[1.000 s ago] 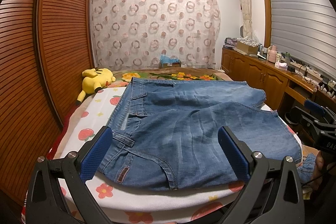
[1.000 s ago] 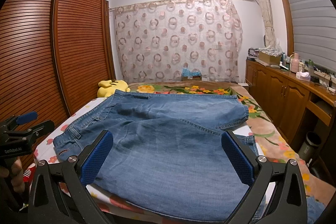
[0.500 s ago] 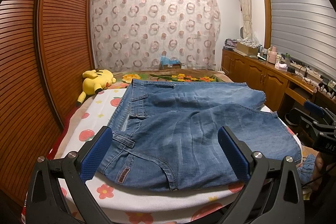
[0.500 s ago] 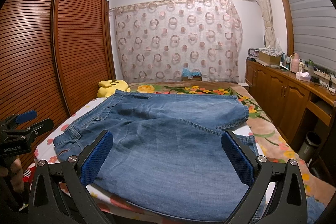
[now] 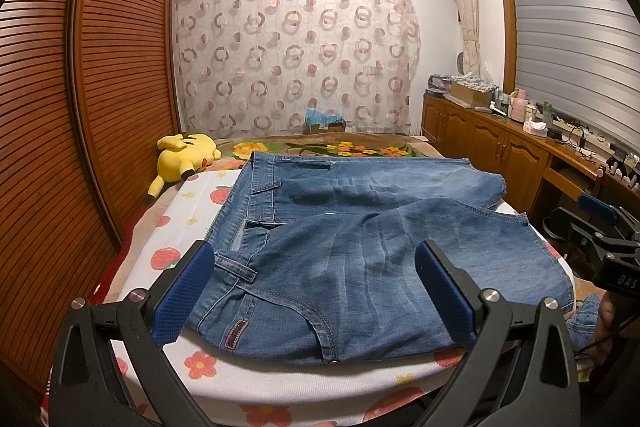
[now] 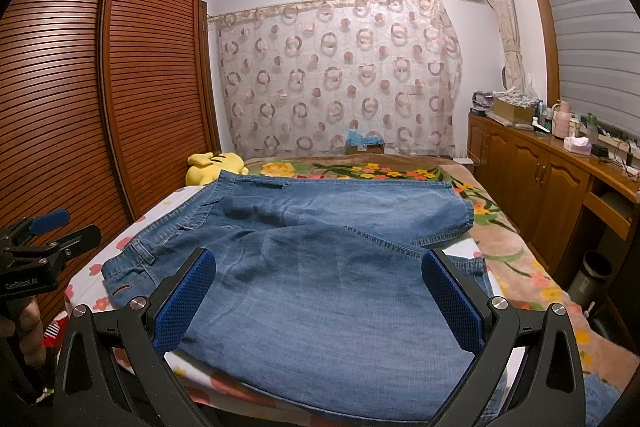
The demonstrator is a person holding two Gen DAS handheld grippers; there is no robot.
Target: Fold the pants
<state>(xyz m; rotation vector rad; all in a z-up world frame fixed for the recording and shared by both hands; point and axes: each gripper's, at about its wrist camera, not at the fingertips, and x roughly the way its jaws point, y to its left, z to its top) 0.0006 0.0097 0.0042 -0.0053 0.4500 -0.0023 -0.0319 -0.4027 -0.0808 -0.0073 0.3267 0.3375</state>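
From the left, we hold our left gripper (image 5: 314, 293) low at the near edge of the bed (image 5: 192, 215), its blue-padded fingers (image 5: 182, 293) spread wide and holding nothing. The jeans (image 5: 360, 251) lie flat on the bed straight ahead of both tools, with their long axis running across our view: the waistband (image 5: 256, 203) faces the left side, towards the wooden wardrobe (image 5: 80, 107) and the yellow plush toy (image 5: 184, 157), and the legs stretch off to the right. The waist end, with its belt loop and the small brown patch (image 5: 236, 333) on the near corner, lies just ahead of the left fingers, so we judge this gripper to be the nearer one for that end. Moving right, the near leg covers the bed's front edge and its hem appears to spill over the right side, while the far leg lies behind it, angled slightly away. Our right gripper (image 6: 320, 301) hovers over the near leg, its fingers (image 6: 452, 301) likewise wide apart and empty, with cloth visible between them but not pinched. We judge that the right gripper is better placed for the leg end, and that any fold lengthwise would carry the near edge away from us towards the curtain (image 6: 340, 75).
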